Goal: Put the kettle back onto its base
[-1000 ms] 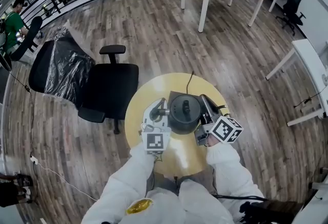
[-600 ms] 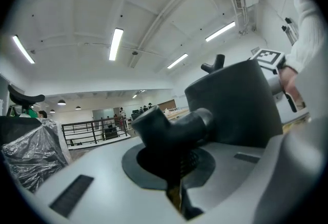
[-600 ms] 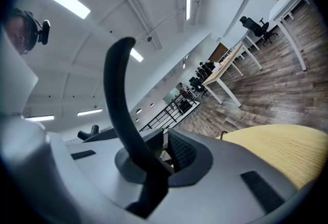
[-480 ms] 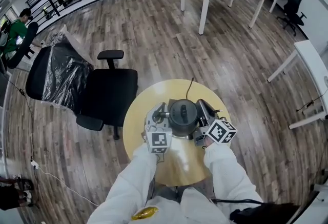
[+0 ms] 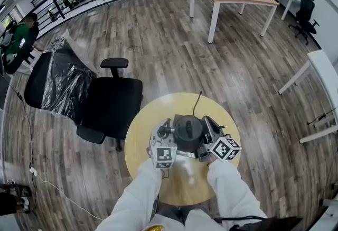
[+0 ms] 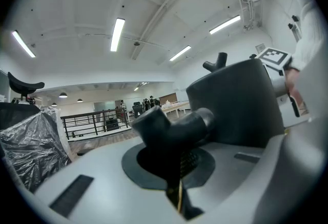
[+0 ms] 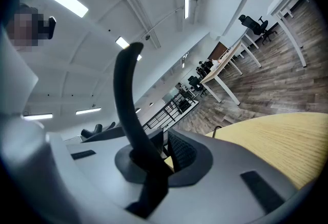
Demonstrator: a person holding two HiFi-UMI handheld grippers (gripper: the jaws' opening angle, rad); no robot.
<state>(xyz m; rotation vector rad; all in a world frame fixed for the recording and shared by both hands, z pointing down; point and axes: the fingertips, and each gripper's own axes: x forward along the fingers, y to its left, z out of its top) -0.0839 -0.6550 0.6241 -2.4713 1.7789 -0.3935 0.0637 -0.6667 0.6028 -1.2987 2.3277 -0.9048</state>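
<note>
Matte black kettle [image 5: 188,132], left gripper [image 6: 180,195] jaws clamping stubby spout [image 6: 171,128], right gripper's [image 7: 163,166] (likewise) curved handle [image 7: 125,100]

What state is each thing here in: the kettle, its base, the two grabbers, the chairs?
Kettle: upright, lid closed, held from both sides above its base.
Base: on the round table, mostly hidden under the kettle; whether the kettle is seated on it, cannot tell.
Left gripper: shut on the kettle's spout side.
Right gripper: shut on the kettle's handle.
Office chair: empty.
Other chair: covered with black plastic.
</note>
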